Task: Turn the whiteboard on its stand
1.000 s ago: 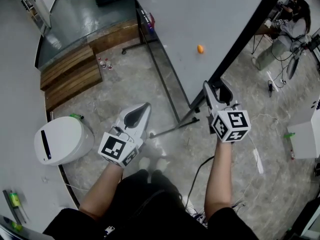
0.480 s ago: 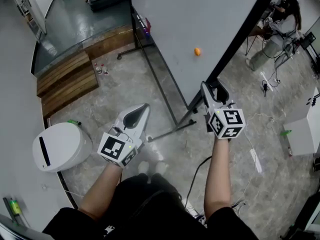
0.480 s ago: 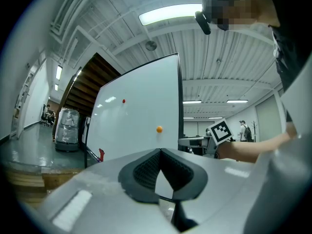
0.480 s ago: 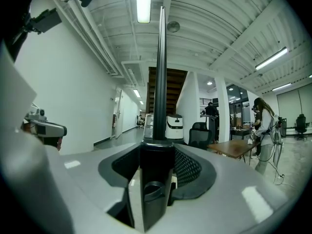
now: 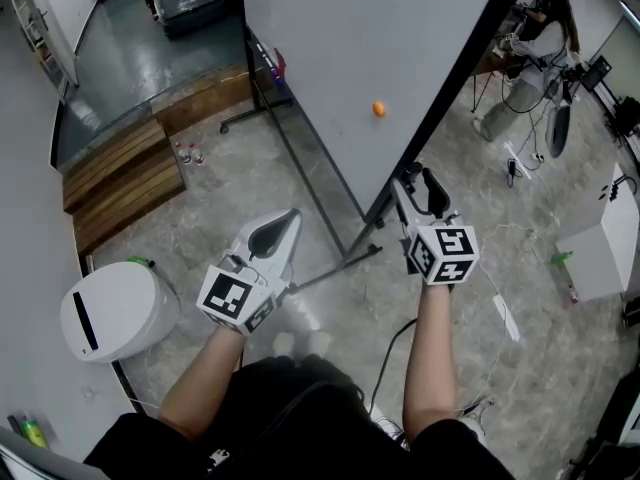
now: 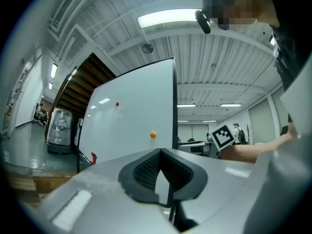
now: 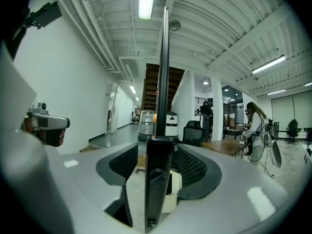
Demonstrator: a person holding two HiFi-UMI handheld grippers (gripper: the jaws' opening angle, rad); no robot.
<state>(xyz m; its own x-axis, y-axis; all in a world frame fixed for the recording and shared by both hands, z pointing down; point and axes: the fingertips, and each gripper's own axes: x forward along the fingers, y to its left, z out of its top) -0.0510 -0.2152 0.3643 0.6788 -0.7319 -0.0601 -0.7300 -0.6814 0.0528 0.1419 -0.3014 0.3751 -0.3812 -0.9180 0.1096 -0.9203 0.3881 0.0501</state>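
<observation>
Big open hall w/ grey marbled floor [image 5: 250, 168], wooden platform [image 5: 120, 183] off to the left and a white rounded machine [image 5: 115, 308] near it. A person [image 5: 530, 43] sits at a desk far right.

The whiteboard [image 5: 340, 58] fills the top middle and stands well clear of walls. Seen from above, its black frame edge [image 5: 450, 78] runs diagonally down toward the right gripper. The stand [image 5: 300, 183] drops below it, w/ a foot bar reaching out over the floor just ahead of the person's legs.

Right gripper [image 5: 415, 183] is at the board's lower edge. Jaws are opening, w/ the frame edge between them but the pads not pressing on it, so it's let go, not held. Left gripper [image 5: 285, 220] hangs apart from the board, jaws clenched on nothing, pointing at the board face.

Small stuff: orange magnet [image 5: 378, 109] on the face, black cable [image 5: 385, 353] on the floor by the legs.

Risks, prob.: w/ neither gripper on the frame, nothing steadies the board. If it pivots freely it could swing on or back and knock the open jaws. A push low on the frame may shove the whole stand instead of turning the panel. The foot bar and cable are trip hazards if the person steps fwd.
</observation>
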